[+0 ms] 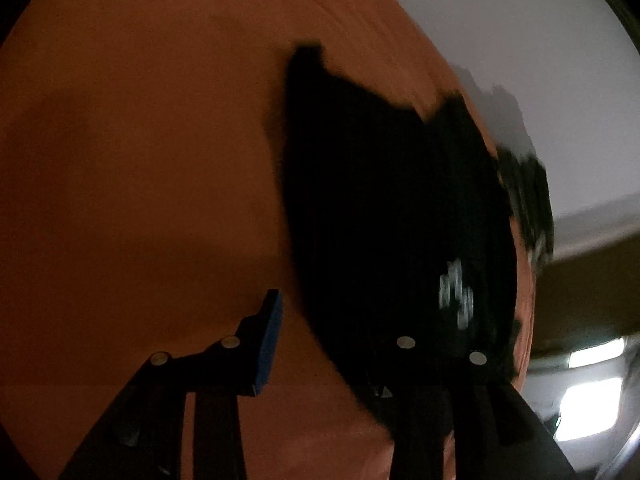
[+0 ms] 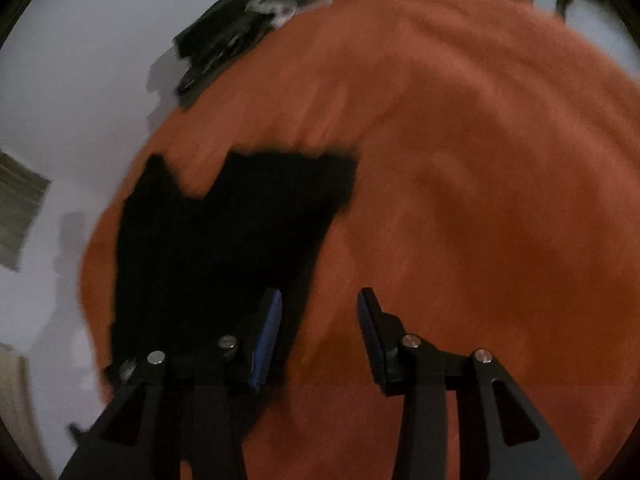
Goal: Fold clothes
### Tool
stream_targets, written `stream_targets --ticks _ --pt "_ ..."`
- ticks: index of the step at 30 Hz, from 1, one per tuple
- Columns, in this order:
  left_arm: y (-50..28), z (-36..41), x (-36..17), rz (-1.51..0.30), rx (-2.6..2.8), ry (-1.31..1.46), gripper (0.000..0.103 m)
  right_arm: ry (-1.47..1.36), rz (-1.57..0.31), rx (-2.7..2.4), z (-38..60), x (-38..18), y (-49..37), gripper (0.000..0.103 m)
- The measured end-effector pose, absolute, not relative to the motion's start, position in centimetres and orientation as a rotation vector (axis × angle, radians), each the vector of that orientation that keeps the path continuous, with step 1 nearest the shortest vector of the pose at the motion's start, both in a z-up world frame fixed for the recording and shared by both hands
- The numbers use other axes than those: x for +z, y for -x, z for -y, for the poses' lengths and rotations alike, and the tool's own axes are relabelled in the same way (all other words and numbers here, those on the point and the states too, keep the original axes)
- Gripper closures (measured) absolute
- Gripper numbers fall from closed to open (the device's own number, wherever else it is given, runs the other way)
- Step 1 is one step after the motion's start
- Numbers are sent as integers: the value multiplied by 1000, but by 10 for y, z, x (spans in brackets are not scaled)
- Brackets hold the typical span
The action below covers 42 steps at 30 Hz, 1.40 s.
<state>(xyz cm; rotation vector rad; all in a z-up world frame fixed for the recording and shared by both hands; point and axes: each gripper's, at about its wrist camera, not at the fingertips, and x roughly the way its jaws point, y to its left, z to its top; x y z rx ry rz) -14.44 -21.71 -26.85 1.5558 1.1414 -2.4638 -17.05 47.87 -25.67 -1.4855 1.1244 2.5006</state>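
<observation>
A black garment (image 1: 384, 208) lies flat on an orange cloth (image 1: 140, 160), with a small white print (image 1: 456, 292) near its right side. My left gripper (image 1: 320, 316) hovers over its near-left edge. The left blue pad (image 1: 269, 340) is over orange cloth, and the right finger is lost against the black fabric. Its jaws stand apart with nothing pinched. In the right wrist view the same black garment (image 2: 224, 232) lies to the left. My right gripper (image 2: 320, 316) is open beside its right edge, over the bare orange cloth (image 2: 480, 200).
A pile of dark clothes (image 2: 236, 36) sits at the far edge of the orange cloth, also seen blurred as a dark heap (image 1: 528, 200). A white surface (image 2: 80, 60) surrounds the cloth. Both views are blurred by motion.
</observation>
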Motion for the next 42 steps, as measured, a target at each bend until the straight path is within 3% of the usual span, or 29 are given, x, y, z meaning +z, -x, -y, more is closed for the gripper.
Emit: stream_targets --ticks 6,10,13,14,15,20,35,42 --pt "142 189 -273 -1067 -2532 -1627 65 1709 -1217 2488 -414 -292 165 65" --pt "155 206 -275 -1220 -2479 -1594 65 1679 -1244 2463 -406 -304 174 65" --pt "166 212 -275 -1295 -2476 -1598 67 1646 -1291 2465 -413 -304 178 77" --pt "169 212 -275 -1293 -2486 -1603 76 1636 -1308 2466 -415 -304 179 90" --pt "171 210 -273 -1282 -2508 -1599 96 1629 -1325 2469 -416 -304 181 98" --pt "157 210 -260 -1187 -2615 -1497 99 1583 -1268 2528 -422 -289 177 100" --pt "67 231 -201 -1269 -2641 -1436 100 1501 -1240 2521 -437 -227 107 101" --pt "24 221 -240 -1232 -2572 -1555 100 1562 -1201 2465 -442 -241 69 101"
